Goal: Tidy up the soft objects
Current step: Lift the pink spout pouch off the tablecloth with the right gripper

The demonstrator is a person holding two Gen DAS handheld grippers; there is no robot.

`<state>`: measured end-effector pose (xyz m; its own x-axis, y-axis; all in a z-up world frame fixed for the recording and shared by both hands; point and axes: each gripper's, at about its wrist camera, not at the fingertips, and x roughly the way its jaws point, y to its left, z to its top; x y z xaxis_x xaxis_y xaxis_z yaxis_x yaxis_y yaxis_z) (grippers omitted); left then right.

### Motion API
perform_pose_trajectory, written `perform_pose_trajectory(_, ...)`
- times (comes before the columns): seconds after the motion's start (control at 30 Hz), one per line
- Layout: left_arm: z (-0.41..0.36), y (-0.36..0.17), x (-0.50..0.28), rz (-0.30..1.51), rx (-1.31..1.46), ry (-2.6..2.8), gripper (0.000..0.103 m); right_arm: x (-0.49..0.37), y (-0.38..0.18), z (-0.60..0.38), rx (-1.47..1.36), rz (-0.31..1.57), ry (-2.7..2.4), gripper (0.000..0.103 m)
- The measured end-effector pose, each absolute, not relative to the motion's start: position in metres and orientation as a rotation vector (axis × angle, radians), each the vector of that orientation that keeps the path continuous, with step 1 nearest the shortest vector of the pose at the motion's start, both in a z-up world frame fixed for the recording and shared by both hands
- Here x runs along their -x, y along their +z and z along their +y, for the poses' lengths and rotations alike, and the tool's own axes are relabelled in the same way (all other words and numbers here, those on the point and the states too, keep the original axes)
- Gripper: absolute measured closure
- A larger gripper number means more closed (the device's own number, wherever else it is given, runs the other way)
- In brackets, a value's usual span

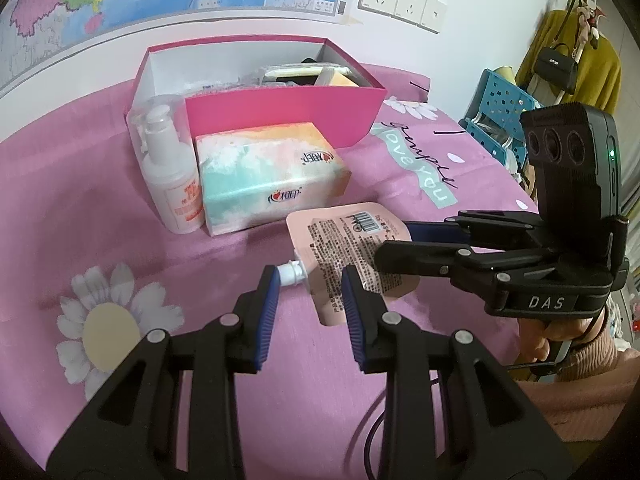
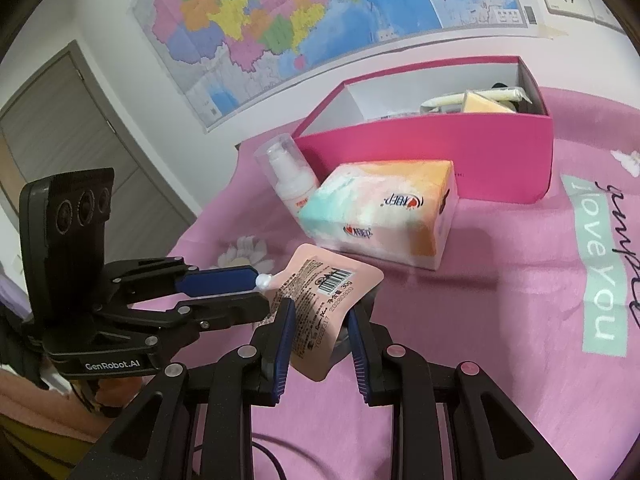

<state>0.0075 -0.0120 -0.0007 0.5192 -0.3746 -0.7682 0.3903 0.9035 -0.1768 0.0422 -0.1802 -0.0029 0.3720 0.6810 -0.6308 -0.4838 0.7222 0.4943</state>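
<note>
A pink spouted pouch (image 1: 352, 256) with a white cap lies on the pink bedsheet. My left gripper (image 1: 309, 280) is open, its fingers around the pouch's spout end. My right gripper (image 2: 322, 308) is open around the pouch's (image 2: 324, 300) opposite end; it also shows in the left wrist view (image 1: 394, 242). A pastel tissue pack (image 1: 268, 176) lies in front of a pink open box (image 1: 280, 116), which holds several small items. The pack (image 2: 384, 216) and box (image 2: 440, 160) show in the right wrist view too.
A white pump bottle (image 1: 170, 184) stands left of the tissue pack, also in the right wrist view (image 2: 290, 184). A blue plastic rack (image 1: 500, 120) and hanging clothes are at the right. A map covers the wall behind.
</note>
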Motion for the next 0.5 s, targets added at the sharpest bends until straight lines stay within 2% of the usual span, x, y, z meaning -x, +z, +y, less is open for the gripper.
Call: perform_pose_trajectory(0.5,-0.014,0.005,-0.013,0.899,-0.026,-0.453,0.07,-0.052,0.011,-0.181,-0.228,0.887,0.749,0.076)
